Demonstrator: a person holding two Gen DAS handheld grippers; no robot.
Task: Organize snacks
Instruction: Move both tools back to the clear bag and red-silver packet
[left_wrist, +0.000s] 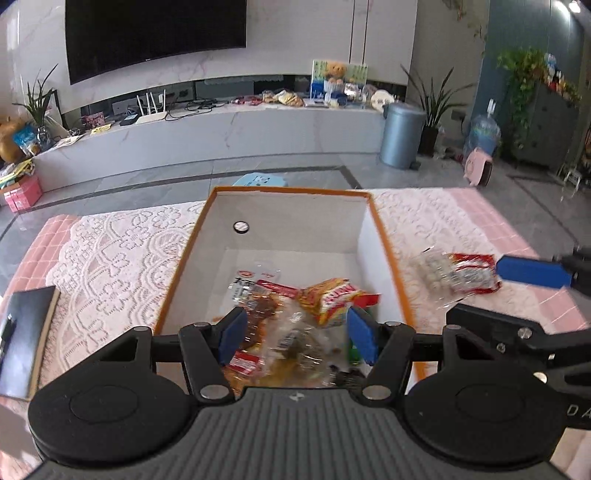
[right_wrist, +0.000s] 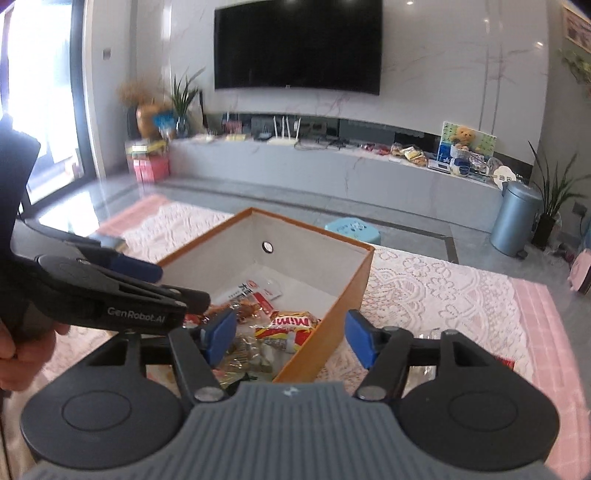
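An orange-rimmed cardboard box (left_wrist: 291, 190) (right_wrist: 314, 229) stands on the lace tablecloth and holds several snack packets. Among them are a yellow-red Mimi packet (left_wrist: 336, 299) (right_wrist: 291, 325) and a white packet (left_wrist: 258, 277) (right_wrist: 255, 290). My left gripper (left_wrist: 297, 338) (right_wrist: 177, 286) hangs open over the near end of the box, nothing between its pads. A clear packet of white balls with a red label (left_wrist: 458, 275) lies on the cloth just right of the box. My right gripper (right_wrist: 291, 339) (left_wrist: 491, 295) is open beside that packet, its jaws either side of the box's right wall in its own view.
A black notebook (left_wrist: 22, 332) lies at the table's left edge. A hand (right_wrist: 11, 350) holds the left gripper. Beyond the table are a blue stool (left_wrist: 260, 181) (right_wrist: 349, 229), a grey bin (left_wrist: 400, 134) (right_wrist: 515, 219) and a long TV console (left_wrist: 221, 136).
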